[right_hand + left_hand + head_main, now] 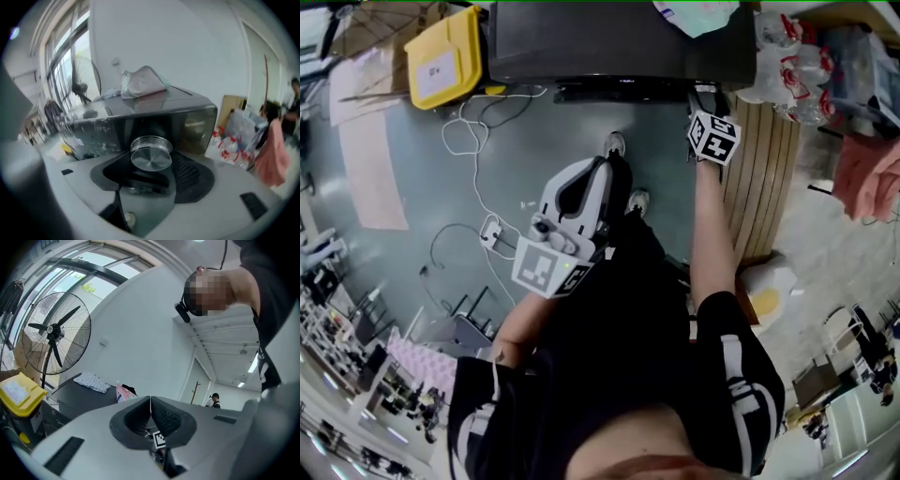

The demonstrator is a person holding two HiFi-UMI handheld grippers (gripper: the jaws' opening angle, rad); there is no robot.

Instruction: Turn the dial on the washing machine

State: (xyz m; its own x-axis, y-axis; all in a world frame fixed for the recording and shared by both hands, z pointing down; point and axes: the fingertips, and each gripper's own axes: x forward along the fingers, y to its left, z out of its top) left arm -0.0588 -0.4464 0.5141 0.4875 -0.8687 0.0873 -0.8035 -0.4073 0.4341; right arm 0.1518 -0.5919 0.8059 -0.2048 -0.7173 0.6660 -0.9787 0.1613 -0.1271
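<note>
Closest is the person's black shirt (609, 356), filling the bottom of the head view. Left tongs (150, 401) are held near the body and tilted up toward the room, clenched tip to tip with nothing between them. Right tongs (150, 177) are stretched out on a straight arm to the dark washing machine (609, 42), released and spread wide. Its silver dial (151, 157) sits on the front panel between the two pads. The view is blurred, but neither pad seems to touch it.
</note>
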